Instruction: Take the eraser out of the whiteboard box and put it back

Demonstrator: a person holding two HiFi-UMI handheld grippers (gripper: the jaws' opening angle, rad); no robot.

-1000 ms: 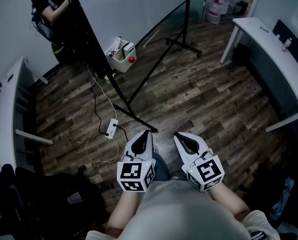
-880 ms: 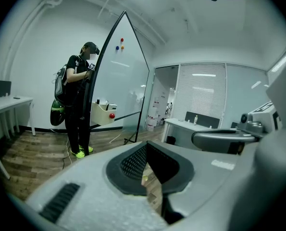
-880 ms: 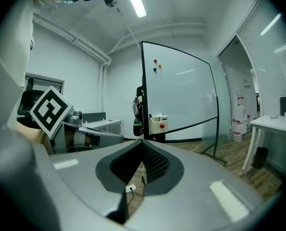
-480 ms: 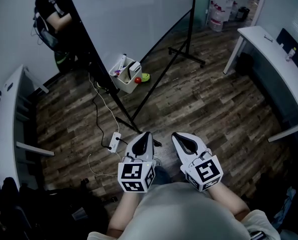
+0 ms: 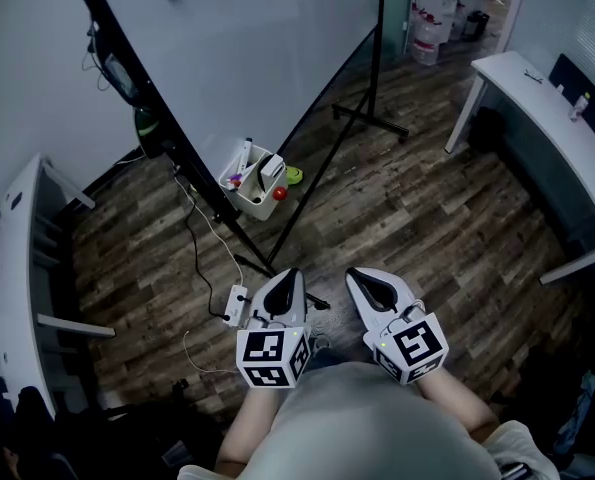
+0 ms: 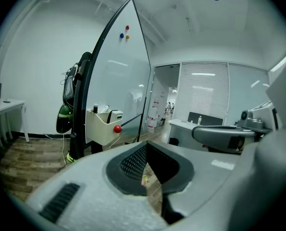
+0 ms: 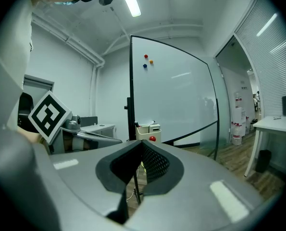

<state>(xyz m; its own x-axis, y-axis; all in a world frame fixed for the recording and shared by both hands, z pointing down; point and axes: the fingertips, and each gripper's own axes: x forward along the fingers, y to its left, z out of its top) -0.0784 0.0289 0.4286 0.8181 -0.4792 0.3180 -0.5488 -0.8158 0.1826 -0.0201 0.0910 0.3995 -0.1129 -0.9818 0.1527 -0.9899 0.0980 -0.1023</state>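
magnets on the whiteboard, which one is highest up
The red magnet. It is the topmost of the three on the whiteboard, with the orange magnet just below to its right and the blue magnet beneath it.

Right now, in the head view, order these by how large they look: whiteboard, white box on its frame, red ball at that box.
Whiteboard, largest by far.
White box, next.
Red ball, smallest.
No ties; the differences are plain.

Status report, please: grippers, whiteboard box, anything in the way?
Left gripper and right gripper shut, empty. Whiteboard box on whiteboard frame, well ahead, untouched. Power strip on floor between.
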